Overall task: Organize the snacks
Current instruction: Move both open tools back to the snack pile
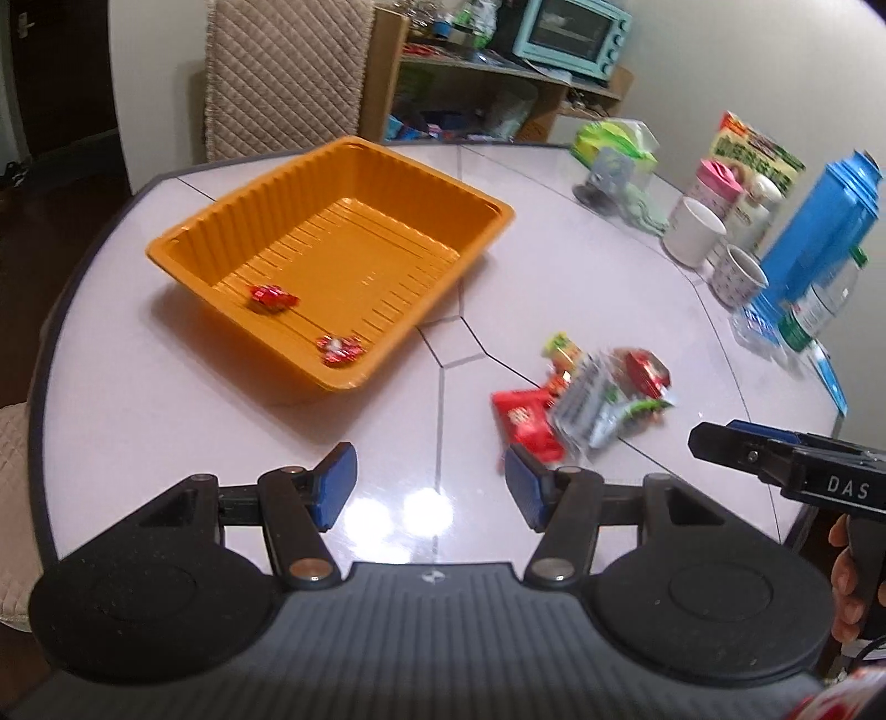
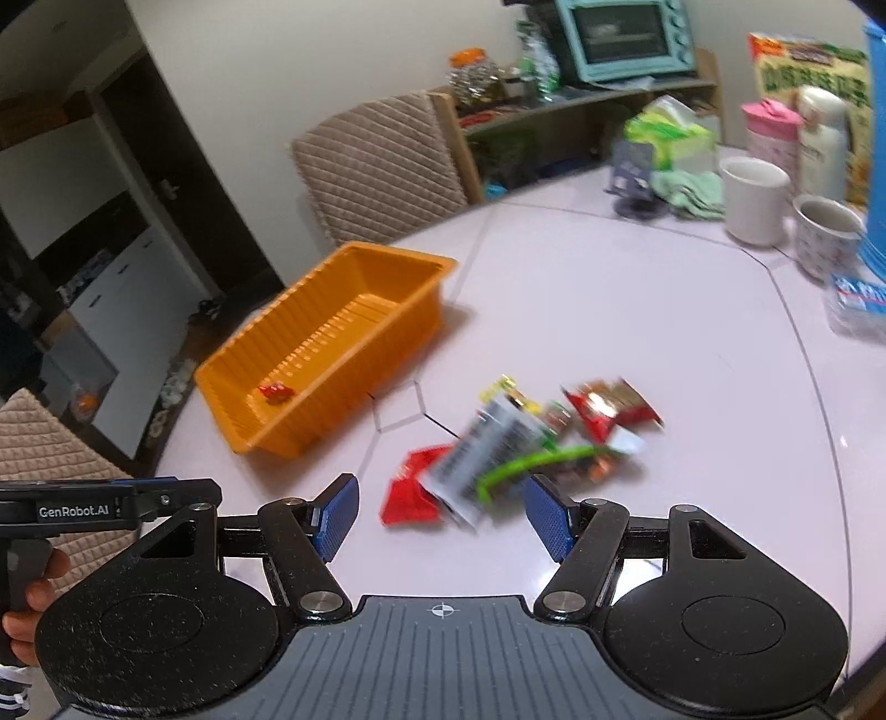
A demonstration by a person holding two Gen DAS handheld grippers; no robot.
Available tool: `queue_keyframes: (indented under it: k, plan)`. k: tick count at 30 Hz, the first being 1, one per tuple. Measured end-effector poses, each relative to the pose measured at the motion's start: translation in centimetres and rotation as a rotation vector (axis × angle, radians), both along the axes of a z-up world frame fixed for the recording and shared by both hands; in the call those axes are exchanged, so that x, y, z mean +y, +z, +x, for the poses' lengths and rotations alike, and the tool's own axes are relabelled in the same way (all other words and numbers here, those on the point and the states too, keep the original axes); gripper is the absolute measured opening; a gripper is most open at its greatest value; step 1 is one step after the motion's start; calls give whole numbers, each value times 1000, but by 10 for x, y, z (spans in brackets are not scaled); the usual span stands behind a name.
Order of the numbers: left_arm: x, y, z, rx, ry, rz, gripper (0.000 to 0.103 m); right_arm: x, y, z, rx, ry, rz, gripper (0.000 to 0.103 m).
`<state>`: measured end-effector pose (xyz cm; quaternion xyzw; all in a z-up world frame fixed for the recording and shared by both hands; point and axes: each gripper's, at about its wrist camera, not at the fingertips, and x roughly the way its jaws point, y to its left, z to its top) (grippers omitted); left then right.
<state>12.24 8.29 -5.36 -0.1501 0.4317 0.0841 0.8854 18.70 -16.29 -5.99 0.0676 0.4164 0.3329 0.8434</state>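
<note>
An orange plastic tray (image 1: 183,243) sits on the white table, holding two small red wrapped candies (image 1: 272,297) (image 1: 339,349); the tray also shows in the right wrist view (image 2: 426,288) with one candy (image 2: 276,392) visible. A pile of snack packets (image 1: 587,404) lies on the table to the tray's right, also in the right wrist view (image 2: 498,454). My left gripper (image 1: 431,479) is open and empty, low over the table in front of the tray. My right gripper (image 2: 440,509) is open and empty, just short of the pile.
Along the table's right side stand a white mug (image 1: 692,232), a patterned cup (image 1: 739,277), a pink bottle (image 1: 717,185), a blue thermos (image 1: 819,221), a water bottle (image 1: 819,304) and a green tissue pack (image 1: 614,144). A quilted chair (image 1: 285,72) and shelf with a teal oven (image 1: 573,33) stand behind.
</note>
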Motion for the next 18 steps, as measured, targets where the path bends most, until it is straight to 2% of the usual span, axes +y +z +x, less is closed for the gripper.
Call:
queue_keyframes:
  k: [18]
  plan:
    - [-53,-15,37,15,-139,7,56,-49,-17,4,72,-137,-40,67]
